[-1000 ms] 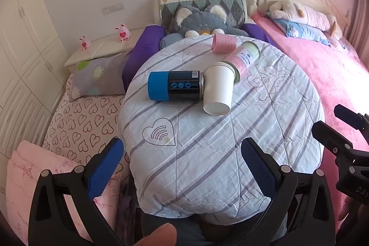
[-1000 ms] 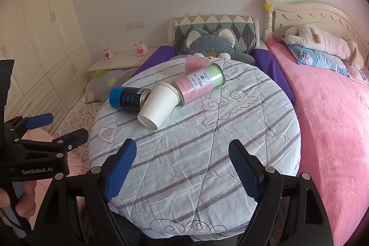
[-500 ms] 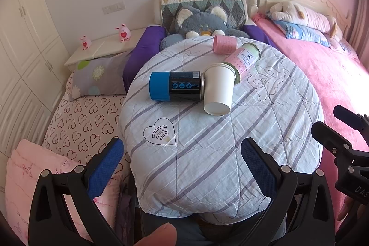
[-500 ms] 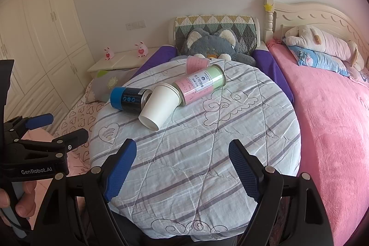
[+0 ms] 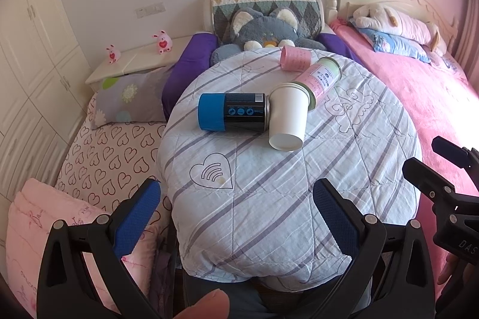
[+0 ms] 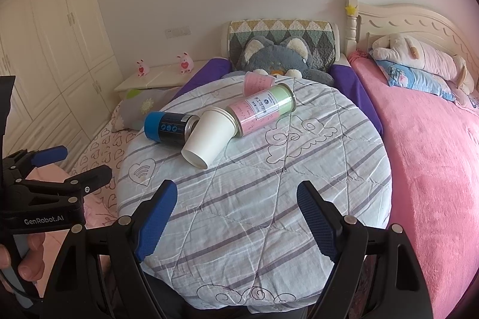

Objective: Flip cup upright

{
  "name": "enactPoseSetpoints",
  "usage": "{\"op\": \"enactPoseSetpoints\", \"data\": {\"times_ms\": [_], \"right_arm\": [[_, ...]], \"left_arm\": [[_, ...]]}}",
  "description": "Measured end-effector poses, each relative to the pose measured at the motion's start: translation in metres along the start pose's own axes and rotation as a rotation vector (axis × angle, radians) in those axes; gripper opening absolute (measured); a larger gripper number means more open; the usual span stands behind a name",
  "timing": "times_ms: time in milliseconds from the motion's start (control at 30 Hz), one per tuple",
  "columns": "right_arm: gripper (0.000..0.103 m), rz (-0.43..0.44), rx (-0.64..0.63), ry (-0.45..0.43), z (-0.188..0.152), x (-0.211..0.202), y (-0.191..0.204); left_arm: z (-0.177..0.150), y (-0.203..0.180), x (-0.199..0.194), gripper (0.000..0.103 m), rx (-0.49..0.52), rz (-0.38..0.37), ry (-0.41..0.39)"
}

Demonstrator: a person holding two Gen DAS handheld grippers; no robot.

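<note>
A white paper cup lies on its side on the round quilt-covered table, its base end toward me; it also shows in the right wrist view. A small pink cup lies on its side at the table's far edge, also in the right wrist view. My left gripper is open and empty, well short of the cups at the table's near left. My right gripper is open and empty over the near edge.
A blue-and-black can lies left of the white cup, touching it. A pink-and-green tin lies behind the cup. A grey plush cat sits behind the table. A pink bed is right, heart-print bedding left.
Both views have shifted very slightly; the objects on the table have not moved and both grippers stay open.
</note>
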State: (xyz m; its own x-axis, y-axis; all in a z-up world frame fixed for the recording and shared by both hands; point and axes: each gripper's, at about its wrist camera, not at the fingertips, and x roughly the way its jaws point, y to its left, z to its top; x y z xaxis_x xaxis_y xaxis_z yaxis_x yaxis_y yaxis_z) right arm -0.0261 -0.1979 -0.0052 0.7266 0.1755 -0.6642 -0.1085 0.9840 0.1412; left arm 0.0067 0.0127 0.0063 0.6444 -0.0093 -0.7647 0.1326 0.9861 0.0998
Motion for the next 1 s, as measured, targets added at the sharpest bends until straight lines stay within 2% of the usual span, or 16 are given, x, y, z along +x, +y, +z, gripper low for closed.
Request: {"op": "enactPoseSetpoints", "data": {"times_ms": [267, 467, 667, 1000], "right_arm": [[0.083, 0.013, -0.037, 0.026, 0.01, 0.018, 0.001], [0.083, 0.028, -0.094, 0.063, 0.029, 0.044, -0.004], [0.083, 0.05, -0.158, 0.1, 0.061, 0.083, -0.016], [0.083, 0.066, -0.254, 0.139, 0.132, 0.157, -0.028]], "left_arm": [[0.006, 0.003, 0.014, 0.103, -0.017, 0.005, 0.018], [0.023, 0.004, 0.037, 0.103, -0.026, 0.017, 0.041], [0.052, 0.008, 0.071, 0.103, -0.049, 0.035, 0.064], [0.124, 0.012, 0.134, 0.103, -0.101, 0.044, 0.073]]}}
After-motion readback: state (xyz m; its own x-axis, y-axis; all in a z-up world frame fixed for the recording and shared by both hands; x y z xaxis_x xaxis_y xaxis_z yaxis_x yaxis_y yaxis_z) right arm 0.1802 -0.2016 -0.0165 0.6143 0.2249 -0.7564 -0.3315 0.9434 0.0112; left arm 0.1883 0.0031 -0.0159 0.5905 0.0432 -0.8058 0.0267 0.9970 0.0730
